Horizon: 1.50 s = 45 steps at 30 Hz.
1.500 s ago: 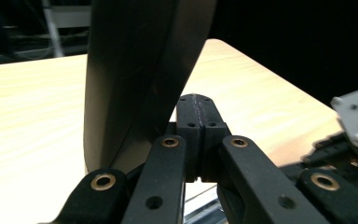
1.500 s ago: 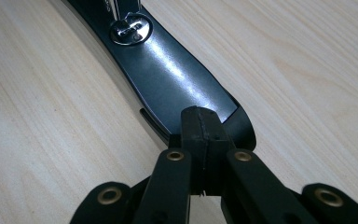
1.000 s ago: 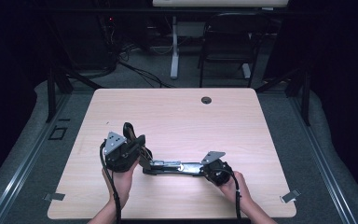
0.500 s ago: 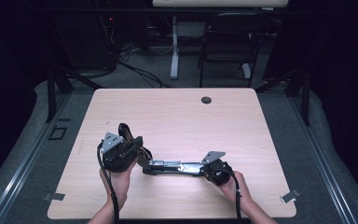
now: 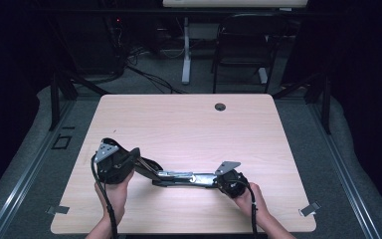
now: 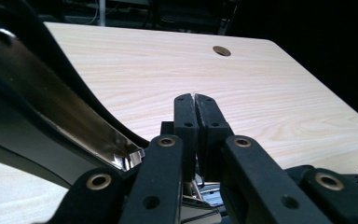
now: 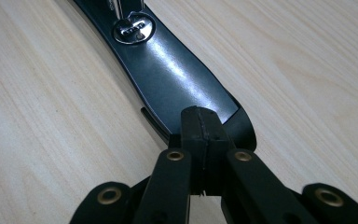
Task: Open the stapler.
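A long black stapler [image 5: 184, 178] with chrome inner parts lies opened out near the table's front edge. Its left arm [image 6: 51, 102] curves upward, black outside and chrome inside. My left gripper [image 5: 138, 163] is at that raised left end, held in a hand. In the left gripper view its jaws [image 6: 195, 100] are shut, with the arm running past on their left. My right gripper [image 5: 215, 180] is at the stapler's right end. Its jaws [image 7: 199, 114] are shut, tips against the glossy black end of the stapler [image 7: 168, 70].
The light wooden table [image 5: 189, 129] has a round cable hole [image 5: 220, 106] near its far edge. Beyond it on the dark floor are a chair [image 5: 241, 47], a white desk leg [image 5: 185, 50] and cables. Grey carpet surrounds the table.
My left gripper has moved to the left and slightly toward the near edge, and the stapler's raised arm has swung out with it. The right gripper has stayed put.
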Available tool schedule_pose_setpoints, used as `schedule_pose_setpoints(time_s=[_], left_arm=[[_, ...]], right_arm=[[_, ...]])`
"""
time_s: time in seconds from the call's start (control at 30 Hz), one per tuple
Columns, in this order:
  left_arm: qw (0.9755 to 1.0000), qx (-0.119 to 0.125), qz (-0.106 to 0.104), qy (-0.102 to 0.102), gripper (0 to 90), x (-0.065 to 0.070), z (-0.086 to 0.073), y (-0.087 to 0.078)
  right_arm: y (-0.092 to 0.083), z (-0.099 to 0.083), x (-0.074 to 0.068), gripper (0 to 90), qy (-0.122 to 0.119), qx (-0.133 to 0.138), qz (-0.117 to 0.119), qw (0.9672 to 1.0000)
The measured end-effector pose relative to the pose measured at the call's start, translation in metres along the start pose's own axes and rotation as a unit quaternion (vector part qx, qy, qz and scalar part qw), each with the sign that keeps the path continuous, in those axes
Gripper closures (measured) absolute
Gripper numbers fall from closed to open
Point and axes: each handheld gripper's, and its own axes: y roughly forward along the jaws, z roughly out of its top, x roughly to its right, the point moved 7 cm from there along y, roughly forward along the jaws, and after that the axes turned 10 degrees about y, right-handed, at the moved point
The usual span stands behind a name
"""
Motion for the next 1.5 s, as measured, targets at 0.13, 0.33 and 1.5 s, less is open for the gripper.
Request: schedule_pose_setpoints(time_s=[0.13,0.33,1.5], left_arm=[[1.0000,-0.001,0.001,0.003,87.3,0.000,0.000,0.000],[1.0000,-0.003,-0.001,0.006,84.4,-0.001,0.002,-0.001],[0.9631,-0.174,-0.174,0.109,13.4,0.037,-0.054,-0.022]], right_arm=[[0.000,0.000,0.000,90.0,0.001,0.002,0.002,1.0000],[0.000,0.001,0.002,90.0,0.003,-0.004,0.012,0.9999],[-0.013,0.007,0.028,32.0,0.038,-0.035,0.018,0.9985]])
